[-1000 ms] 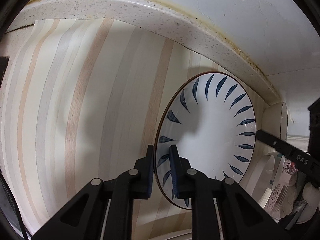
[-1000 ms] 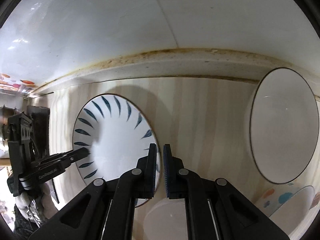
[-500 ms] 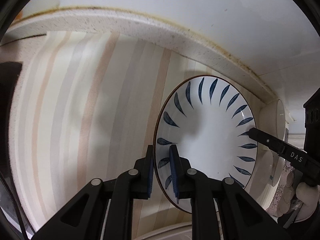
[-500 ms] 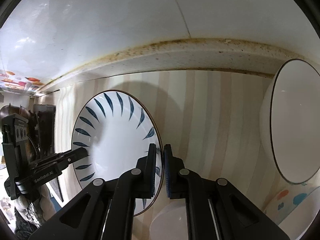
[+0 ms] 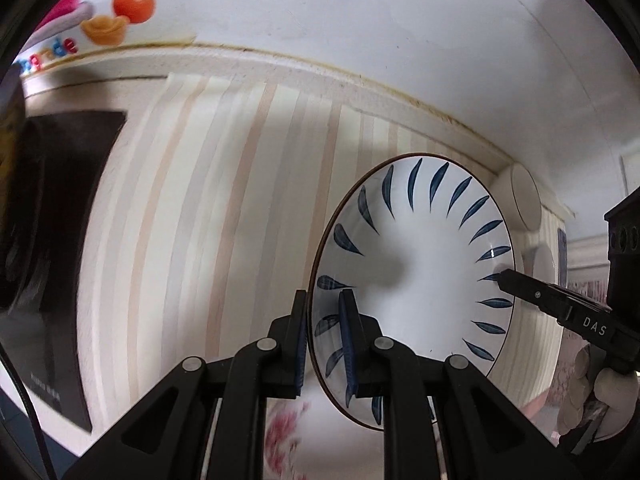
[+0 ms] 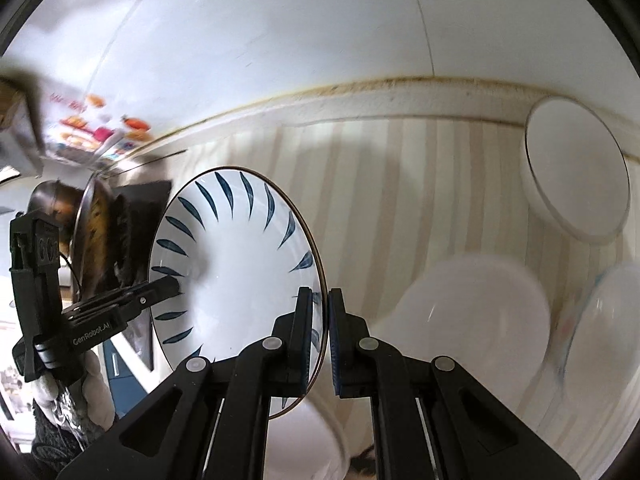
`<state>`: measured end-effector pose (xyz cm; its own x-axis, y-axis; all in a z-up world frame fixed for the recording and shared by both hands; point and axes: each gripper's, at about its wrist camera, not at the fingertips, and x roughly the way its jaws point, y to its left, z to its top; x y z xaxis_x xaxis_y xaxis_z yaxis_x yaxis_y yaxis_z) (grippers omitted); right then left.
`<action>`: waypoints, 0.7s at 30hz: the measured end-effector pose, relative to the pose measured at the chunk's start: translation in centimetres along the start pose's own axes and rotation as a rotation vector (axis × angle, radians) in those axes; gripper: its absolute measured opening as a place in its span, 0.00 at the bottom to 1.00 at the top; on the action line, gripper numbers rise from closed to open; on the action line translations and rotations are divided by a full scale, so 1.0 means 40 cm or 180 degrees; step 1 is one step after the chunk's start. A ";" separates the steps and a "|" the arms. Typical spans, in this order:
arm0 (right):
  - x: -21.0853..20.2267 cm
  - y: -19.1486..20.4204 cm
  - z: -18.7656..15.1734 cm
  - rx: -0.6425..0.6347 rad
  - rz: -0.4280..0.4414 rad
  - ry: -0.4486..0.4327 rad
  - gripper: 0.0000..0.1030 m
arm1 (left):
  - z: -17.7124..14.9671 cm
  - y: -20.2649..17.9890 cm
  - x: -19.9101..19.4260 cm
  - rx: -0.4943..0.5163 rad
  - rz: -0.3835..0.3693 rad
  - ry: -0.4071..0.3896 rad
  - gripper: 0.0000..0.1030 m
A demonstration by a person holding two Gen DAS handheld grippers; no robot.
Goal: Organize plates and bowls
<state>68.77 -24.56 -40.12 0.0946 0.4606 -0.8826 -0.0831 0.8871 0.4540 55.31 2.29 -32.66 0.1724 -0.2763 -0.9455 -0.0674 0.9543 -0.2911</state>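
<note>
Left wrist view: the left claw (image 5: pixel 323 334) pinched the rim of the blue-leaf plate (image 5: pixel 416 280) at the plate's 8 o'clock edge, above the striped counter (image 5: pixel 208 216). The right claw (image 5: pixel 505 280) gripped the rim at 3 o'clock.

Right wrist view: the right claw (image 6: pixel 321 336), pressed onto the rim of the blue-leaf plate (image 6: pixel 236 264) at 4 o'clock; the left claw (image 6: pixel 170 285) held it at 9 o'clock. A white bowl (image 6: pixel 576 168) sat at 2 o'clock by the wall, another white dish (image 6: pixel 472 320) at 4 o'clock.
</note>
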 end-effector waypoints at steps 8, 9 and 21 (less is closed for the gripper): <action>-0.050 0.040 -0.214 0.0055 0.0058 -0.0008 0.09 | -0.157 0.011 -0.048 0.0159 0.0027 0.0028 0.12; -0.050 0.043 -0.237 0.0063 0.0059 -0.0004 0.09 | -0.172 0.011 -0.049 0.0184 0.0032 0.0036 0.12; 0.018 0.006 -0.425 0.0373 0.0075 0.0079 0.09 | -0.258 0.021 0.028 0.0290 0.0080 0.0262 0.13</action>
<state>51.95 -24.53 -42.73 0.0692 0.4818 -0.8735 0.0318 0.8741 0.4847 45.32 1.62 -35.47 0.0903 -0.2570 -0.9622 0.0195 0.9664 -0.2563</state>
